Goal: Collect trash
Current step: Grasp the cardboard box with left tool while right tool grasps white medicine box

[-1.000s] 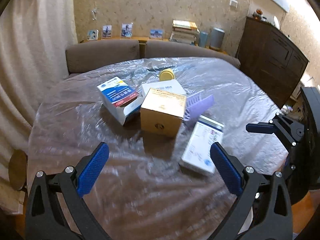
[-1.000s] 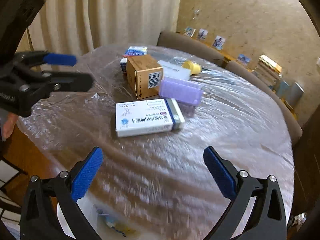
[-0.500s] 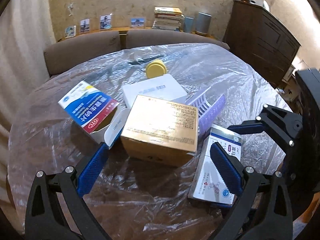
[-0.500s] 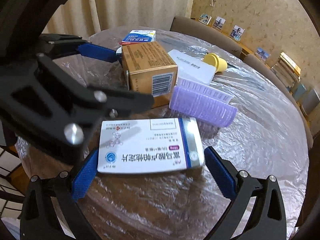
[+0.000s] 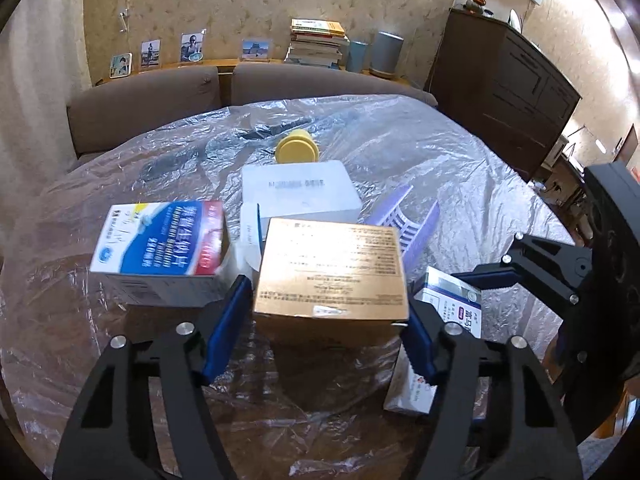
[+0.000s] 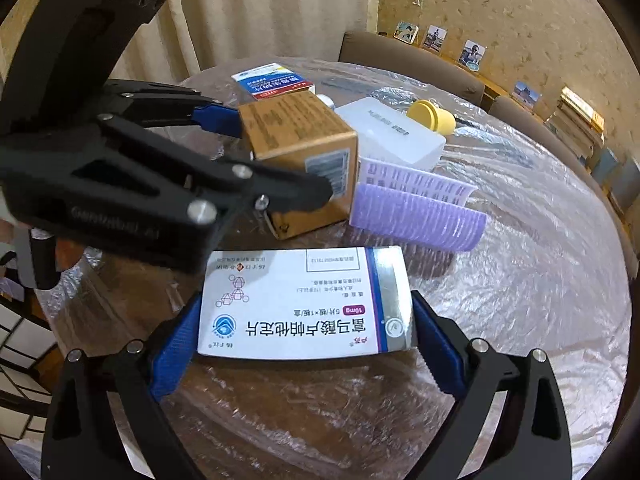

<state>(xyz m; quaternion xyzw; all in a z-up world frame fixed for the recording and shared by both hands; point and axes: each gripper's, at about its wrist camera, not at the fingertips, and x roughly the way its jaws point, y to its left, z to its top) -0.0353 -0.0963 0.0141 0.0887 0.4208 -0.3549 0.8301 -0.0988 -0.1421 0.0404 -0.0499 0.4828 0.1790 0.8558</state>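
A brown cardboard box stands mid-table between the blue pads of my left gripper. Its jaws are closing, and both pads touch the box's sides; the right wrist view shows the same grip on the brown box. A flat white medicine box lies lengthwise between the pads of my right gripper. Those jaws are closing too, with the pads against its two ends. In the left wrist view the medicine box is partly hidden behind my finger.
A blue, white and red carton, a white plastic box, a yellow cap and a purple ribbed piece crowd behind the brown box. Crinkled plastic sheet covers the round table. Sofa backs and a dark cabinet ring it.
Both grippers came forward and down onto the boxes. The left jaws narrowed from wide apart onto the brown box. The right jaws drew in onto the ends of the white medicine box.
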